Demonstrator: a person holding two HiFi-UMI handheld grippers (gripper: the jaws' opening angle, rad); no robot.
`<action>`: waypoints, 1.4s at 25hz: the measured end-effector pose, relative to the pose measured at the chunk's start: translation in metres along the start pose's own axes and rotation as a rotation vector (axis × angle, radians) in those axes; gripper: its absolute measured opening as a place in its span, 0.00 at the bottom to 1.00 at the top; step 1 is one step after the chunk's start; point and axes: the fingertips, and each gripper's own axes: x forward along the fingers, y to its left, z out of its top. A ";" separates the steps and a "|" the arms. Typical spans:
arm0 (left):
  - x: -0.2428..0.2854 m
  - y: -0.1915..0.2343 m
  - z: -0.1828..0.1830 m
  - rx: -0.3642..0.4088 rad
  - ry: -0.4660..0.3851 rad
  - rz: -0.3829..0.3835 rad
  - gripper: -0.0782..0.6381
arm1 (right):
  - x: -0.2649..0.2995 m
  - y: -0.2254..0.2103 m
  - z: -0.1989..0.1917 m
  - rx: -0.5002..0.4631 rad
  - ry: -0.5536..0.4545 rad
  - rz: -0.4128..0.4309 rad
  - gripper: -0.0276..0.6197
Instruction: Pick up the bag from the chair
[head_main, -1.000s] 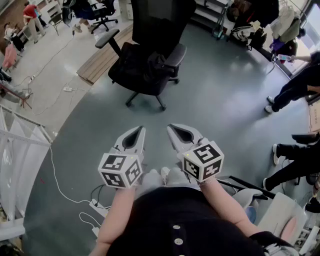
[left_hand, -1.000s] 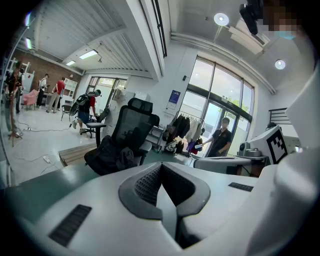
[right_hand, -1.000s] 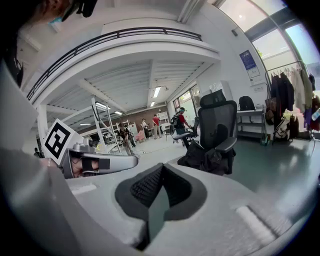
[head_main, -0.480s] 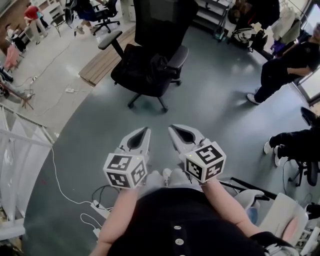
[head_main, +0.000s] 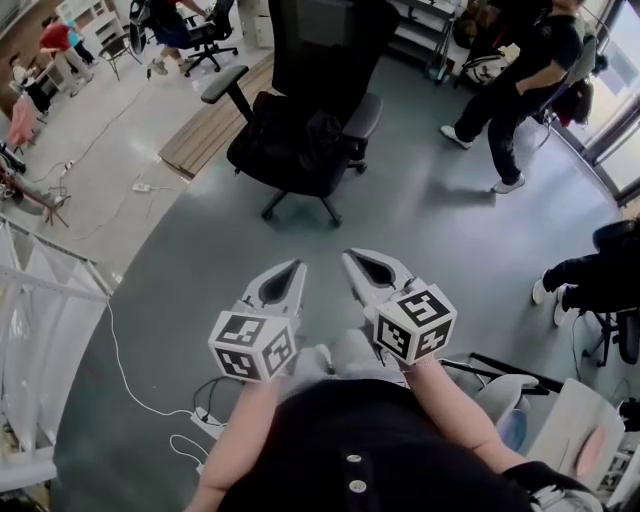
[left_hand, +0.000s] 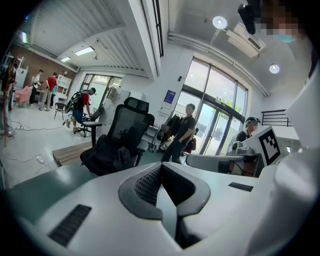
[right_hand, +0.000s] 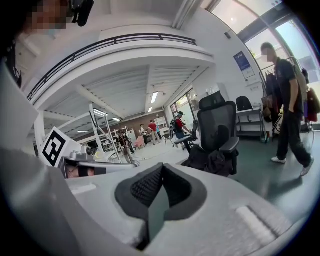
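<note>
— Where are the grippers?
— Low in the middle of the head view, side by side. The left gripper (head_main: 292, 272) points up-frame and a little right. The right gripper (head_main: 352, 260) points up-frame and a little left. Their tips lean toward each other but are apart.

— And the jaws?
— Both pairs are closed tip to tip, with nothing between them. The left pads (left_hand: 146, 184) and right pads (right_hand: 145, 187) meet at the front, leaving only a hollow behind.

— Arms?
— Both are bare. The left forearm (head_main: 232, 440) and right forearm (head_main: 455, 412) rise from the bottom edge to the left cube (head_main: 250, 345) and right cube (head_main: 415, 325), close to the torso.
</note>
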 end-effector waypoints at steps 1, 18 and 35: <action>-0.002 0.002 -0.002 -0.004 0.002 0.001 0.13 | 0.001 0.002 -0.002 0.002 0.000 -0.004 0.04; 0.038 0.094 0.020 -0.065 -0.005 0.083 0.13 | 0.093 -0.035 0.010 0.005 0.041 0.029 0.04; 0.203 0.231 0.127 -0.079 -0.022 0.124 0.13 | 0.278 -0.150 0.099 -0.022 0.048 0.121 0.04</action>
